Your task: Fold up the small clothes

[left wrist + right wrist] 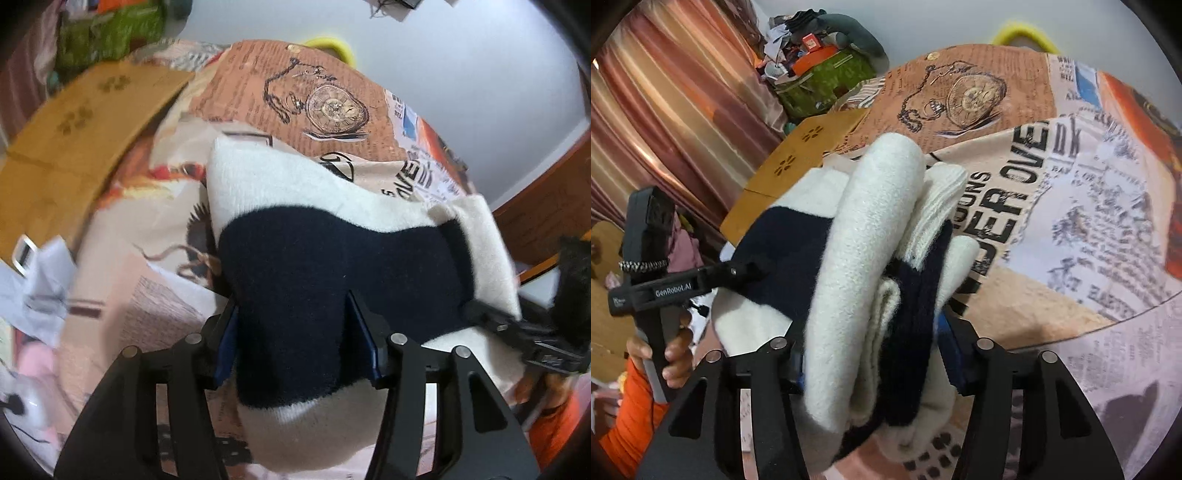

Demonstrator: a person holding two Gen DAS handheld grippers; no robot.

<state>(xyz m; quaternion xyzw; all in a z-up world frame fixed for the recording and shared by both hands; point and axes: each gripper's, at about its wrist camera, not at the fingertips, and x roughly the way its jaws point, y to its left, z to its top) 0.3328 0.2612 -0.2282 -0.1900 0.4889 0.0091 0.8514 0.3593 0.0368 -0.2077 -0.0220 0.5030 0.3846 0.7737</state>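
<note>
Sweater (332, 295), navy-and-cream, runs crosswise between my grippers: left gripper (301, 332) clamped on one end, right gripper (871, 354) on the bunched other.

Spread under everything: a printed cloth (1071, 229) with newspaper lettering and a pocket-watch drawing (334, 109) on an orange-brown patch. Beyond the watch, at the cloth's far edge: a yellow ring (334, 46), partly hidden, against a pale wall (461, 74). Left of the watch: a tan wooden board (798, 162) with cut flower-shaped holes. Behind the board: a green box (827, 79) heaped with clutter, beside pinkish-brown curtains (665, 110). Crumpled white paper (40, 280) near the board's lower end.
</note>
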